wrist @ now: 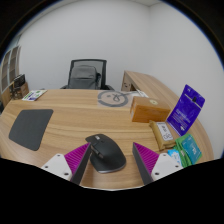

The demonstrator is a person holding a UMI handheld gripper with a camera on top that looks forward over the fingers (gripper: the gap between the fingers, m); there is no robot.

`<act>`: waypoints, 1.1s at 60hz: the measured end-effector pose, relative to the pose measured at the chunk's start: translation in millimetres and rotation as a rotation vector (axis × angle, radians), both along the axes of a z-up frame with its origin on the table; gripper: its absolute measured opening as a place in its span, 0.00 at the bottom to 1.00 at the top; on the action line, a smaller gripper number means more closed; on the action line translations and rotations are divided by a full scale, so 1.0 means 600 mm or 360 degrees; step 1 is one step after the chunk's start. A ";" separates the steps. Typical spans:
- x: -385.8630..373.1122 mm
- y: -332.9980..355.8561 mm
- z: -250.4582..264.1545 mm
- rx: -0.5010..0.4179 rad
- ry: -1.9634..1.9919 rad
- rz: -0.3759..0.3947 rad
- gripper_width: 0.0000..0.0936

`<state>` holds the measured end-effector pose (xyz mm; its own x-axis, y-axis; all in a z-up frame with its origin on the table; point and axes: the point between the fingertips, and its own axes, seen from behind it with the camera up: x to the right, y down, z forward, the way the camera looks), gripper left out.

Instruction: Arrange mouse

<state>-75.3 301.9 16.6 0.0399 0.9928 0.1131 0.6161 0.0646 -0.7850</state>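
Your gripper (108,163) stands wide open; the dark mouse (105,153) rests on the wooden desk (70,130) between its fingers, with gaps either side. Its near end is cut off from view. The mouse pad (29,128) lies well apart. Print on the purple packet (186,108) is unreadable.

The mouse (106,153) is dark grey to black, with a smooth rounded back and a paler grey band along its side. It lies flat on the wooden counter (70,130), right way up, its long axis slanting across the wood. It sits between the fingers of the tool (110,162), with a gap showing at each side, resting on the counter.
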 end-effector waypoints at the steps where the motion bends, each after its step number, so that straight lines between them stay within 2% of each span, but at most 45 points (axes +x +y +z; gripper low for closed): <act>1: -0.003 0.002 -0.002 -0.0001 -0.0005 -0.0006 0.91; 14: -0.033 0.006 -0.021 -0.0048 -0.0039 0.0003 0.92; 44: -0.065 0.048 -0.056 -0.0126 -0.0117 -0.0127 0.92; 47: -0.066 0.045 -0.059 -0.0156 -0.0120 -0.0127 0.86; 52: -0.069 0.039 -0.060 -0.0190 -0.0125 -0.0133 0.60; 55: -0.067 0.046 -0.061 -0.0156 -0.0125 -0.0165 0.56; 66: -0.065 0.048 -0.061 -0.0173 -0.0117 -0.0207 0.38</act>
